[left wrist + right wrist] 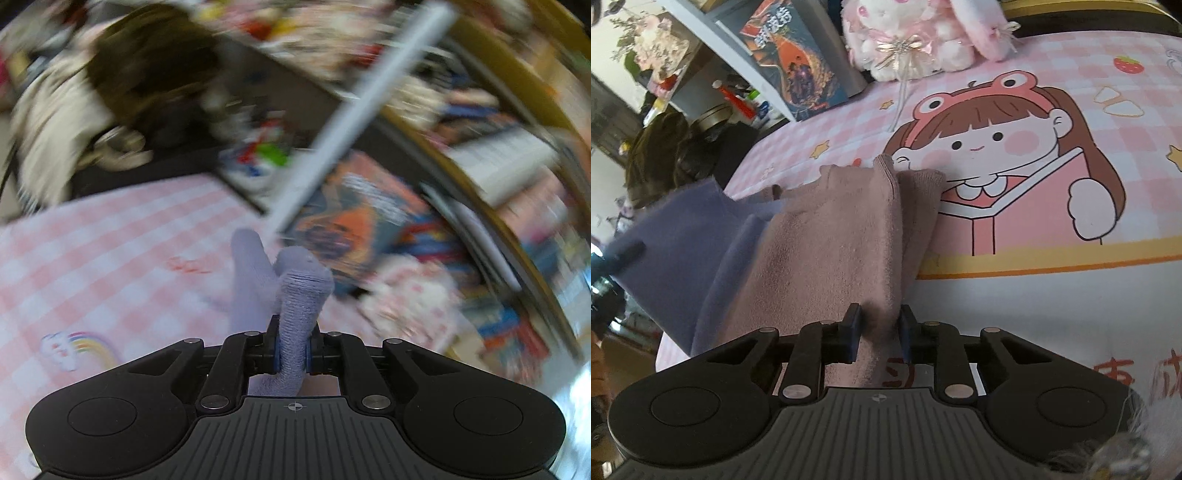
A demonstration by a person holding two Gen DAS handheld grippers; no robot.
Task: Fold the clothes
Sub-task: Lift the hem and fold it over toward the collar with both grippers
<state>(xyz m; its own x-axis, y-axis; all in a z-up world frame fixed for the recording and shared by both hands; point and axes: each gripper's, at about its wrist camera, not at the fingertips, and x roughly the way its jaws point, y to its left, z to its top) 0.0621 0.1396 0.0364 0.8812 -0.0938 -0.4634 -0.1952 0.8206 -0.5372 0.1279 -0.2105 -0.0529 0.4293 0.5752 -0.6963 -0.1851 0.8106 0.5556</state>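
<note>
Risk: lavender sock, pinched by left gripper, slipping free; right gripper nipping only pink sock ridge at lower centre.

The left wrist view is heavily smeared by motion: the shelf post, the books and everything along the upper rim streak into one another, and only the black gripper body at the bottom stays crisp. The lilac cloth in the jaws is fairly sharp, the checked sheet soft. The right wrist view is much clearer and evenly lit by soft, daylight-like light, with a faint shadow beside the pink cloth. The lilac cloth's left edge blurs. Both pictures bow strongly at the edges, and the corners darken.
</note>
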